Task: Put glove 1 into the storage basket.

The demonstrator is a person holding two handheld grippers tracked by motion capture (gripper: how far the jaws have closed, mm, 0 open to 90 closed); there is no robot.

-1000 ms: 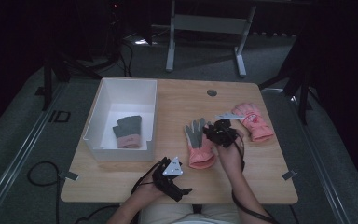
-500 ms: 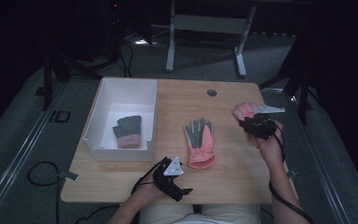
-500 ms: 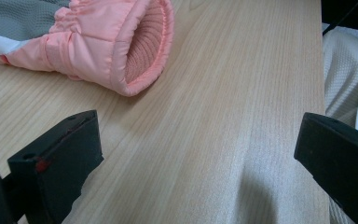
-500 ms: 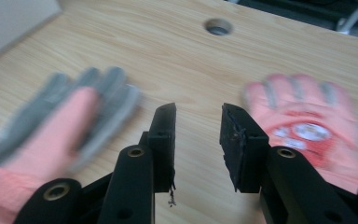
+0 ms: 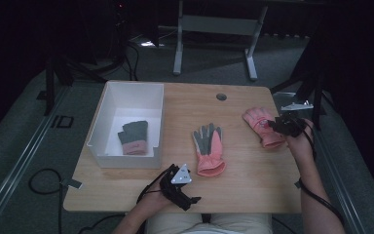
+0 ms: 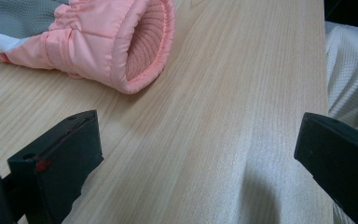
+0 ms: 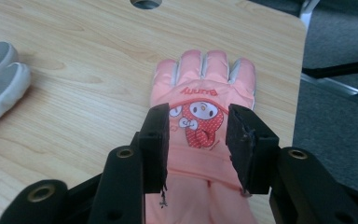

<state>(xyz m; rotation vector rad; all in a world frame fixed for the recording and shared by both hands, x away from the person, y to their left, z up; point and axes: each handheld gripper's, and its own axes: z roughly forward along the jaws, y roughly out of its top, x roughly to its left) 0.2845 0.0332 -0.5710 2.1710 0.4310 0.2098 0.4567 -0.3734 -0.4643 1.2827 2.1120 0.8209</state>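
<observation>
The right hand-held gripper (image 7: 196, 140) hovers over the pink cartoon glove (image 7: 200, 116), jaws partly spread, gripping nothing. Glove appears soft, light, padded. Best hold: the wrist band directly between the jaws.

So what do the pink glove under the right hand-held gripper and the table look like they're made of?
Pink cartoon-print glove: looks like smooth, slightly shiny synthetic shell fabric, with stitched seams and a gathered wrist. Table: pale wood or wood-look laminate, matte, with grain lines running along it.
</observation>
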